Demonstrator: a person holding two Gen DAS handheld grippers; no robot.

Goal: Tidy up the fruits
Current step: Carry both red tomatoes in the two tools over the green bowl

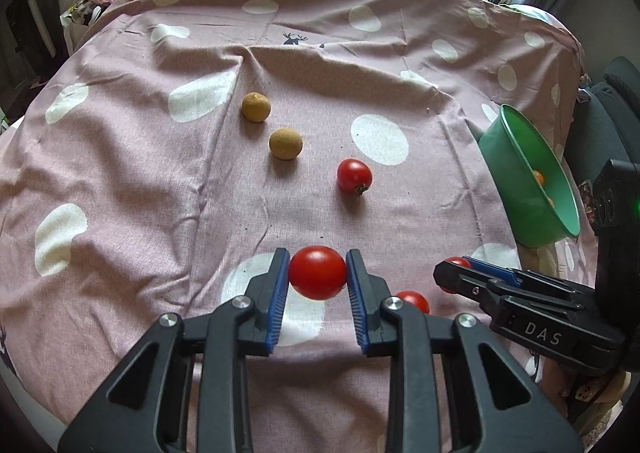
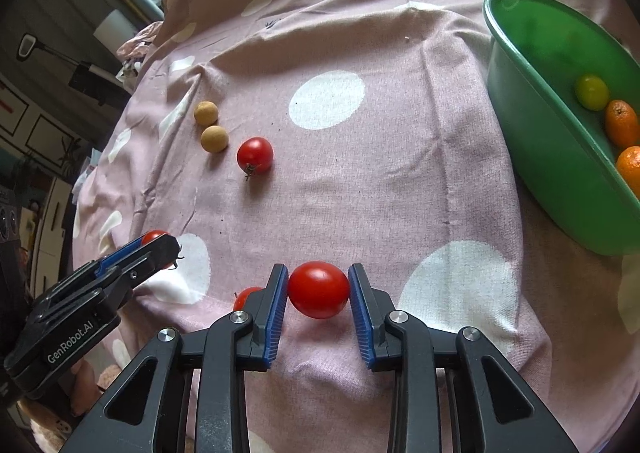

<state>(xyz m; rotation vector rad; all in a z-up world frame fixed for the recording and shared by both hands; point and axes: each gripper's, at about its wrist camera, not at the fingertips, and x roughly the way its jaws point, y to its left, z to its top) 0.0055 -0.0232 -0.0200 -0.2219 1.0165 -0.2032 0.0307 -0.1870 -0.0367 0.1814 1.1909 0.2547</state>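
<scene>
My left gripper (image 1: pixel 317 273) is shut on a red tomato (image 1: pixel 317 272) just above the cloth. My right gripper (image 2: pixel 318 289) is shut on another red tomato (image 2: pixel 318 289); it shows at the right of the left wrist view (image 1: pixel 454 273). A third tomato (image 1: pixel 414 300) lies between the grippers, also seen in the right wrist view (image 2: pixel 245 296). A fourth tomato (image 1: pixel 354 176) (image 2: pixel 255 155) lies further out. Two tan round fruits (image 1: pixel 285 143) (image 1: pixel 256 106) lie beyond it. A green bowl (image 2: pixel 548 157) (image 1: pixel 516 177) at the right holds oranges (image 2: pixel 621 123) and a yellow-green fruit (image 2: pixel 591 91).
A pink cloth with white dots (image 1: pixel 160 173) (image 2: pixel 400 133) covers the table, wrinkled in places. Windows and a chair back stand beyond the far edge. Furniture and clutter lie to the left of the table.
</scene>
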